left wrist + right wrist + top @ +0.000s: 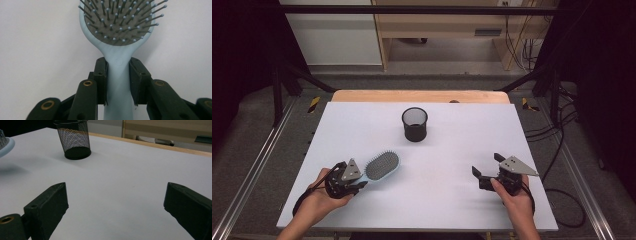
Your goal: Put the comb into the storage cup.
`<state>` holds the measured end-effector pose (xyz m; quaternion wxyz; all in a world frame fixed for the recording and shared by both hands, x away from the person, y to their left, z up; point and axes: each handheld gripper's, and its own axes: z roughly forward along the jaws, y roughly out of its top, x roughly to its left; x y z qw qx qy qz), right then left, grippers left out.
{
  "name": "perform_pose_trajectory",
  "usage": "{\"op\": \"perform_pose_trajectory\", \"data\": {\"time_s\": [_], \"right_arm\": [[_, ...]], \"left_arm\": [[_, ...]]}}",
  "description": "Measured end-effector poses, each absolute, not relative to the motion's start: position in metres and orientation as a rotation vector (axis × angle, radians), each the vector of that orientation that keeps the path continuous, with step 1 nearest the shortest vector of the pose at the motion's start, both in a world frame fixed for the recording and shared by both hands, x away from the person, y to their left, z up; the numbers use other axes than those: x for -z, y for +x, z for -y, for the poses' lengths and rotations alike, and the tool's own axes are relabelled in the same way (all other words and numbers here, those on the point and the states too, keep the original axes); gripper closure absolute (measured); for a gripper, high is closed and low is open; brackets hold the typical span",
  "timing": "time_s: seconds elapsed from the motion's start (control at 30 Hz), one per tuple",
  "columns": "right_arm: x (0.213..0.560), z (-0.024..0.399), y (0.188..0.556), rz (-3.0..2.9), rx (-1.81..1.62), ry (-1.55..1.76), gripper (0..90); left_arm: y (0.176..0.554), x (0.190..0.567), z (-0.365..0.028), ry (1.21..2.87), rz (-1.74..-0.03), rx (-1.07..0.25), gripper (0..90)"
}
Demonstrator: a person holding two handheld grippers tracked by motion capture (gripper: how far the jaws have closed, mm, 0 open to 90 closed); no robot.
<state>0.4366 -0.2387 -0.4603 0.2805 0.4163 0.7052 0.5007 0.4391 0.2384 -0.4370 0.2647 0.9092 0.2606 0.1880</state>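
Observation:
A light blue hairbrush (382,166) with dark bristles is at the front left of the white table, bristles up. My left gripper (361,180) is shut on its handle; in the left gripper view both pads press the handle of the hairbrush (117,75) just below the head. A black mesh cup (415,124) stands upright at the middle back, empty as far as I can see. My right gripper (487,167) hovers at the front right, jaws wide apart with nothing between them. In the right gripper view the mesh cup (73,141) stands far left, beyond my right gripper (116,202).
The white table top (452,150) ends in a wooden strip (422,96) at the back. Metal rails and cables run along both sides on the floor. Wooden furniture stands behind the table.

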Motion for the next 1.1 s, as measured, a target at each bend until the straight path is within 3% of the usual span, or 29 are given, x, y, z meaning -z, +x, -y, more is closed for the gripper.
{"op": "perform_pose_trajectory", "data": {"time_s": [1.1], "right_arm": [[0.434,0.204,0.437,-1.821,-1.601,1.207,5.5]], "left_arm": [[0.459,0.421,-0.142,2.154,-0.592,-0.592,69.6]]}}
